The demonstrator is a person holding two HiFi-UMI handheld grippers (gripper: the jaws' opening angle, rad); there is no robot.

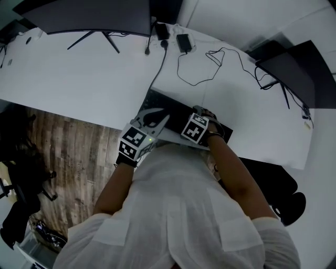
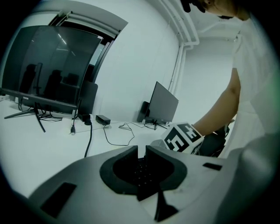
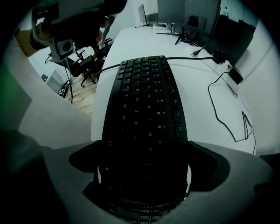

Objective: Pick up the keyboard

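Note:
A black keyboard point(image 1: 173, 107) lies along the near edge of the white table point(image 1: 79, 79). In the right gripper view the keyboard point(image 3: 146, 109) runs lengthwise away from the camera. My right gripper point(image 3: 144, 175) points down over its near end, with the jaws wide open and one on each long side. Thin slits of white table show between the pads and the keyboard. In the head view the right gripper point(image 1: 197, 120) is over the keyboard's right part. My left gripper point(image 1: 164, 117) hovers shut just above the left part. Its closed tips point(image 2: 141, 151) hold nothing, and keys point(image 2: 141, 171) show below them.
A black cable point(image 1: 157, 73) runs from the keyboard towards a large monitor point(image 1: 89, 16) at the back left. A power adapter point(image 1: 184, 41) and a thin looped wire point(image 1: 210, 65) lie mid-table. A second monitor point(image 1: 294, 68) stands at the right. Wooden floor point(image 1: 68, 152) and office chairs point(image 1: 283, 194) flank the person.

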